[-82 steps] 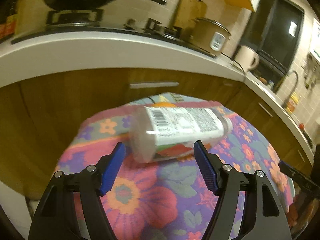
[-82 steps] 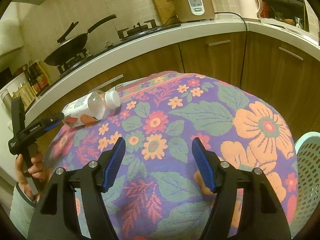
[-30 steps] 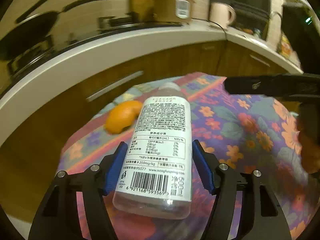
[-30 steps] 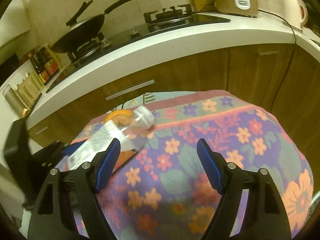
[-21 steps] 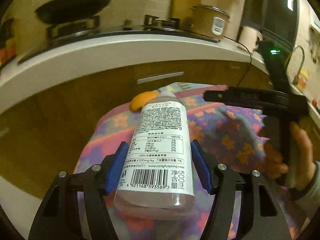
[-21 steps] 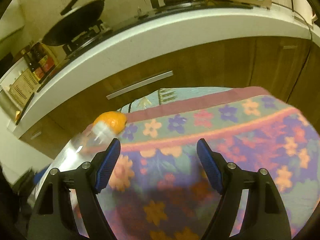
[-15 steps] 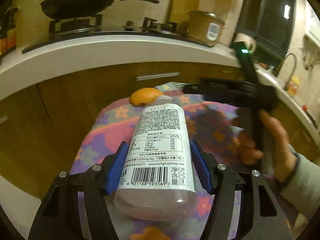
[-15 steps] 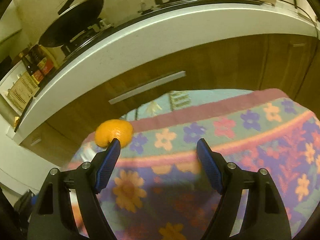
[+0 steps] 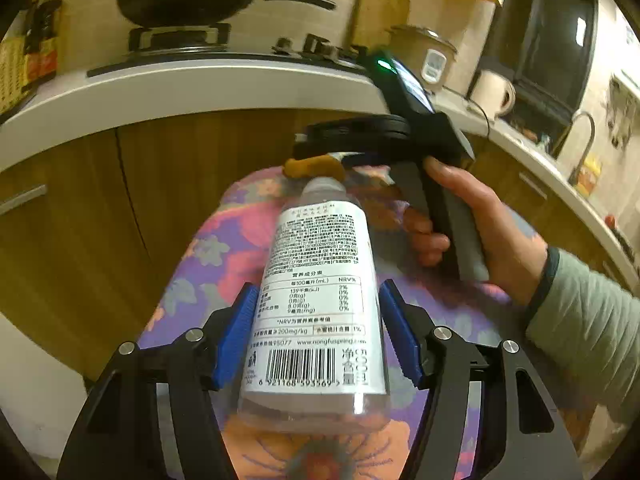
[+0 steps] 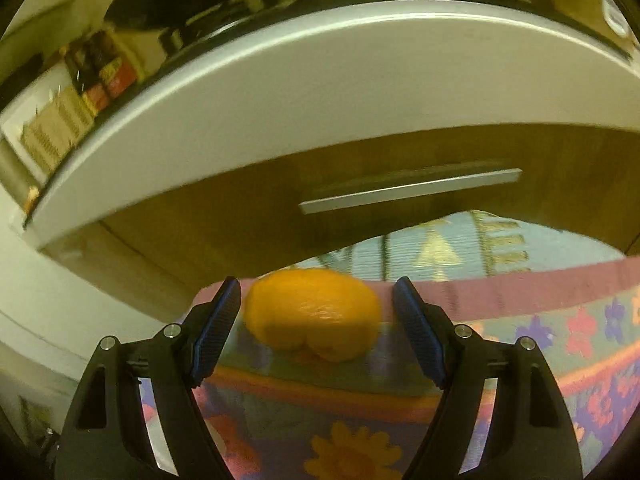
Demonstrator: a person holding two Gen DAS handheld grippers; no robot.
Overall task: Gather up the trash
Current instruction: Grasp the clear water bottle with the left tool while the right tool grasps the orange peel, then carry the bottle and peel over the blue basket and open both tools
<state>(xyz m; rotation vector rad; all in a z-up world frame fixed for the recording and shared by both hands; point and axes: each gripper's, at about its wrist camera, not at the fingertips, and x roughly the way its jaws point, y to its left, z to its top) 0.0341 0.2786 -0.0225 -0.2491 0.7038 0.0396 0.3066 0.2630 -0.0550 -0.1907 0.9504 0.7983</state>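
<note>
Left claw [image 9: 318, 338] of mine is clamped on the clear plastic bottle [image 9: 320, 304], pads on the labelled lower body, cap pointing away over the flowered bench [image 9: 224, 248]. It looks empty, so light, smooth and easily dented; a grip on the label should hold best. Right claw [image 10: 318, 314] stands open astride the orange peel [image 10: 314, 314], pads not touching it, at the bench's far edge. That peel looks soft and springy; I would pinch across its domed middle.
</note>
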